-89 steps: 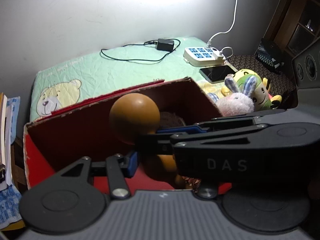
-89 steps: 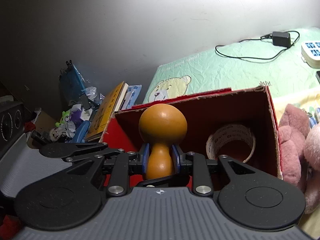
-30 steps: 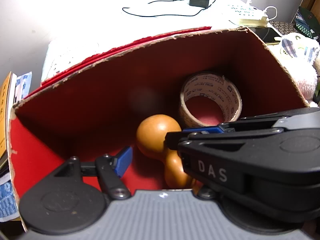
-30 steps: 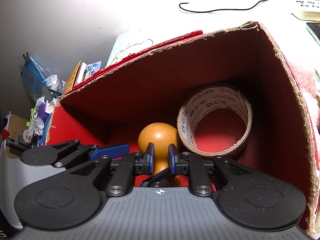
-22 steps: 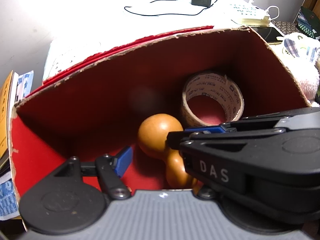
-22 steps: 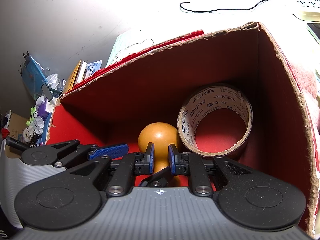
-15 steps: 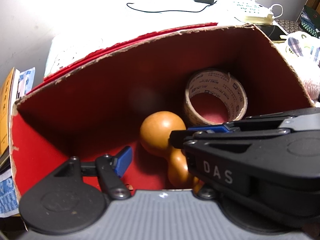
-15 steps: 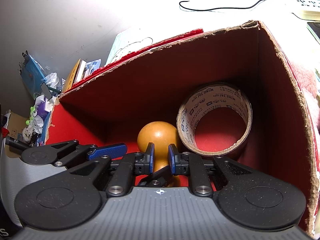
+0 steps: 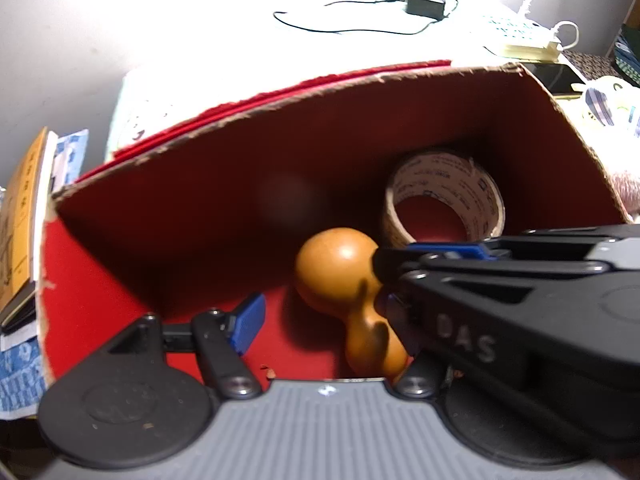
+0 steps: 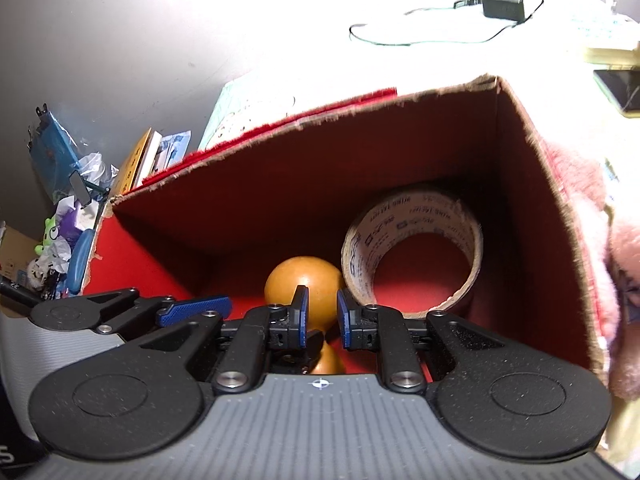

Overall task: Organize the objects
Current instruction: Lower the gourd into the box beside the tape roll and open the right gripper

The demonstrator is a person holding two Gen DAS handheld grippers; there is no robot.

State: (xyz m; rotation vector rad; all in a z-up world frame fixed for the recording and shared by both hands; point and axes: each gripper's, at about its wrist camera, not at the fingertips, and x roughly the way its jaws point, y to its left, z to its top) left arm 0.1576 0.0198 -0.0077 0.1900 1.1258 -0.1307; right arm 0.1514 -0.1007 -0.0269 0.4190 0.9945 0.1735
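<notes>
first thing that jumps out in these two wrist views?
The orange wooden gourd, low inside the red cardboard box, with the right gripper shut on its narrow neck. Just to its right in the right wrist view a roll of printed packing tape stands on edge against the box's back corner. The left gripper is open beside the gourd, holding nothing.

Inside the red box (image 10: pixel 520 184), the tape roll (image 10: pixel 412 252) blocks the right; left floor lies open.

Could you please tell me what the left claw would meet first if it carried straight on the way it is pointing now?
Probably the red floor of the cardboard box, left of the orange gourd held by the right claw; depth is unclear.
</notes>
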